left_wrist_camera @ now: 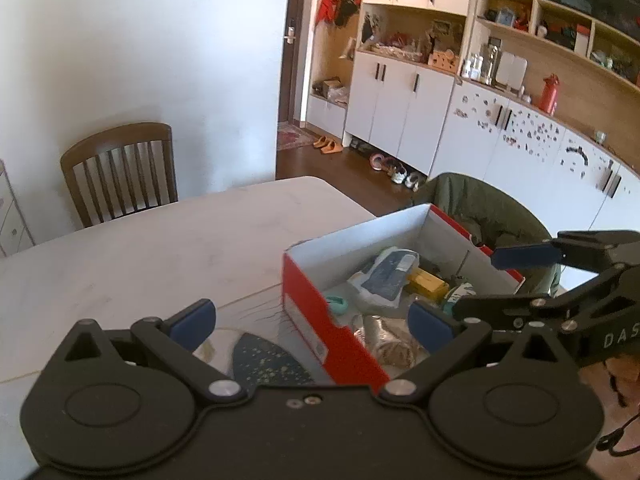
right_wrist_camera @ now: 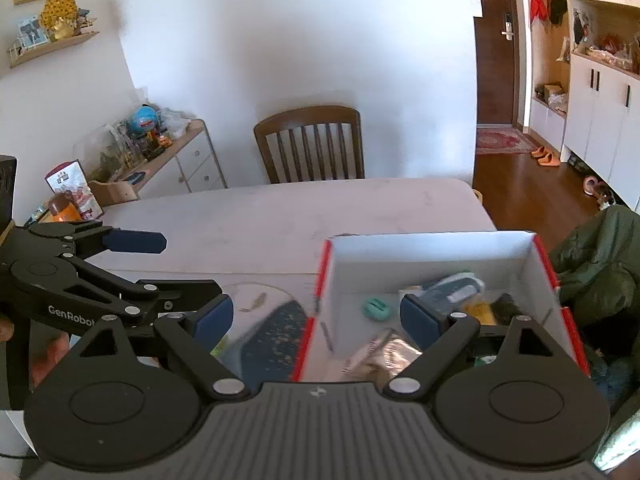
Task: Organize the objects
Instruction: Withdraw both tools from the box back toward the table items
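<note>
Right gripper [right_wrist_camera: 316, 316] spread wide over the red box's [right_wrist_camera: 440, 252] near-left wall; left gripper [right_wrist_camera: 184, 276] left, seemingly open.

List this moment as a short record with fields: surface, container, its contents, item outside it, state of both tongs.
surface: white table
container: red shoebox, lid off, white inside
contents: teal ring, yellow pack, bagged dark item, other clutter
outside: dark speckled piece beside the box
left tongs: open, empty
right tongs: open, empty

A box [left_wrist_camera: 316, 320] sits on a table [left_wrist_camera: 160, 248] near its right edge — small items inside, a chair [left_wrist_camera: 120, 172] behind, a pouch [left_wrist_camera: 268, 364] lying just left of it.
</note>
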`<action>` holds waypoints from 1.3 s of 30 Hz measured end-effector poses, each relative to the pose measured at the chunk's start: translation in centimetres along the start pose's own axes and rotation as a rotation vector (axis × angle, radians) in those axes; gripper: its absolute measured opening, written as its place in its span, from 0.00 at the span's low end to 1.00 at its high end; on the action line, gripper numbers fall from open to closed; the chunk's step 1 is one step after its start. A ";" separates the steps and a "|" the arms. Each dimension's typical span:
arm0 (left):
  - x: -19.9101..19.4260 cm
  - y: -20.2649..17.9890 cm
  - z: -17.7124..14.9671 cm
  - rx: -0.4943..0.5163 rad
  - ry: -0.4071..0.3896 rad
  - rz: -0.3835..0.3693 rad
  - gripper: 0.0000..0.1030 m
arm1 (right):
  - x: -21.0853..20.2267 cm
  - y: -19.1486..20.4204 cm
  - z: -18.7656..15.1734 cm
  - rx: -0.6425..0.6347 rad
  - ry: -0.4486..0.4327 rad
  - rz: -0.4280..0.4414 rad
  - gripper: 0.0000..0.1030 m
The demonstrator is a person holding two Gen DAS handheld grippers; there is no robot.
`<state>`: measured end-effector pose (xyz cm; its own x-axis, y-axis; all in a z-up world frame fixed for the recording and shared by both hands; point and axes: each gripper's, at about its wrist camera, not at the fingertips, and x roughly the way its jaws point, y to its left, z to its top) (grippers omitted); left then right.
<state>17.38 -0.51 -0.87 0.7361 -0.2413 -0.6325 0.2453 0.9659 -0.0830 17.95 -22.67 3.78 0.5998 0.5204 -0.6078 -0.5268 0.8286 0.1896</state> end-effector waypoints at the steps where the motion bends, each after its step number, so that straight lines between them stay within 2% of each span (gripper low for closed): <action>1: -0.3 0.5 -0.1 -0.009 0.000 0.001 0.99 | 0.2 0.5 0.0 0.003 0.000 0.006 0.89; 16: -3.3 9.1 -3.7 -0.114 -0.021 0.048 1.00 | 4.0 7.7 -0.9 0.005 0.006 0.022 0.92; 21: -3.6 13.0 -5.1 -0.173 -0.017 0.050 1.00 | 6.1 9.6 -1.6 -0.001 0.056 0.033 0.92; 25: -3.0 15.3 -6.3 -0.186 0.013 0.076 1.00 | 8.0 10.8 -1.9 -0.008 0.091 0.012 0.92; 30: -1.8 16.8 -8.0 -0.171 0.033 0.113 1.00 | 10.4 12.1 -1.9 -0.053 0.121 -0.016 0.92; 39: 1.3 18.6 -11.7 -0.170 0.090 0.164 1.00 | 15.3 13.5 -2.9 -0.058 0.200 -0.045 0.92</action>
<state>15.56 18.24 -12.25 0.6959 -0.0781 -0.7139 0.0117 0.9952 -0.0975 18.28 -4.09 -5.16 0.4954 0.4268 -0.7566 -0.5395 0.8338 0.1171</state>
